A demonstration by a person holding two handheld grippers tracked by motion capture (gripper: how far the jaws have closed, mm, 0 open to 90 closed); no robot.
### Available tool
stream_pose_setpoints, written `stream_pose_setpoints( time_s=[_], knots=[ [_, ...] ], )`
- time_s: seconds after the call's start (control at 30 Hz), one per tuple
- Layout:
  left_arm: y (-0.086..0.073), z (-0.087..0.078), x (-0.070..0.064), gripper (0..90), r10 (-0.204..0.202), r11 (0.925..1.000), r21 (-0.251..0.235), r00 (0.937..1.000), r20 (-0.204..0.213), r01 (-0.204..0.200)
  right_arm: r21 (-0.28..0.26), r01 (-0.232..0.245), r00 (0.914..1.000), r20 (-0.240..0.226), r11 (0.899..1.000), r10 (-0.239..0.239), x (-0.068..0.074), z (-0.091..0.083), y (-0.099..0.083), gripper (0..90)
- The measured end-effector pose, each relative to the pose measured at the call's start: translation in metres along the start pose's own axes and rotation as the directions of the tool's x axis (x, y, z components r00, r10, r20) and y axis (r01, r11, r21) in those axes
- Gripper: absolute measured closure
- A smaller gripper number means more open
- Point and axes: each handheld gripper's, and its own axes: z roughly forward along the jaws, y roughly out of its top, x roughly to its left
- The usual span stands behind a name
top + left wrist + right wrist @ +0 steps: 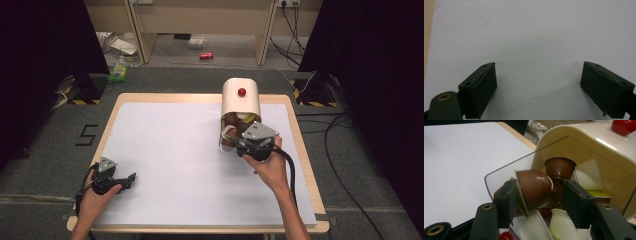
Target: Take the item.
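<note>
Jaws of the right gripper (536,195) are set around a brown capsule (534,188) at the cream dispenser's (241,97) mouth, seemingly gripped. The left gripper (539,92) is held wide open, empty, over the tabletop (170,150).

A wooden-edged counter (305,165) covered by a white sheet (175,160) stands on grey carpet (45,165). Black curtains (45,40) flank both sides. Behind, pale wooden furniture (200,20) stands over a red can (206,55) and scattered litter (120,47). Black cables (345,150) trail at right; hazard tape (310,103) marks the stand bases.
</note>
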Motion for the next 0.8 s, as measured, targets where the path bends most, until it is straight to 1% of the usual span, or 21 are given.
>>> stream_pose_setpoints(
  time_s=[0.1,0.23,0.43,0.47,0.53,0.63,0.7,0.8],
  knots=[
    [0.0,0.0,0.0,12.9,-0.001,1.0,0.0,1.0,0.0,0.001,0.01,-0.003,1.0,-0.007,1.0,0.003,0.0,0.005,0.003,48.2],
    [0.0,0.0,0.0,12.9,0.0,1.0,0.0,1.0,0.0,0.0,0.03,-0.029,0.9993,-0.02,0.999,0.03,-0.004,0.01,0.007,49.5],
    [0.0,0.0,0.0,12.9,0.0,1.0,0.0,1.0,0.0,0.0,0.052,-0.047,0.9984,-0.03,0.998,0.048,-0.006,0.015,0.009,49.2],
    [0.0,0.0,0.0,12.9,-0.001,1.0,0.0,1.0,0.001,0.001,0.062,-0.058,0.9978,-0.03,0.996,0.06,-0.006,0.016,0.01,49.2],
    [0.0,0.0,0.0,12.9,0.0,1.0,0.0,1.0,0.0,0.0,0.064,-0.063,0.9973,-0.033,0.996,0.065,-0.006,0.017,0.01,49.2],
    [0.0,0.0,0.0,12.9,0.0,1.0,0.0,1.0,0.0,0.0,0.072,-0.092,0.9947,-0.04,0.993,0.095,-0.007,0.02,0.009,49.3],
    [0.0,0.0,0.0,12.9,0.0,1.0,0.0,1.0,0.0,0.0,0.074,-0.105,0.9929,-0.049,0.992,0.108,-0.008,0.021,0.009,51.7],
    [0.0,0.0,0.0,12.9,-0.001,1.0,0.0,1.0,0.001,0.001,0.072,-0.104,0.9933,-0.043,0.992,0.107,-0.008,0.02,0.009,53.0]
  ],
)
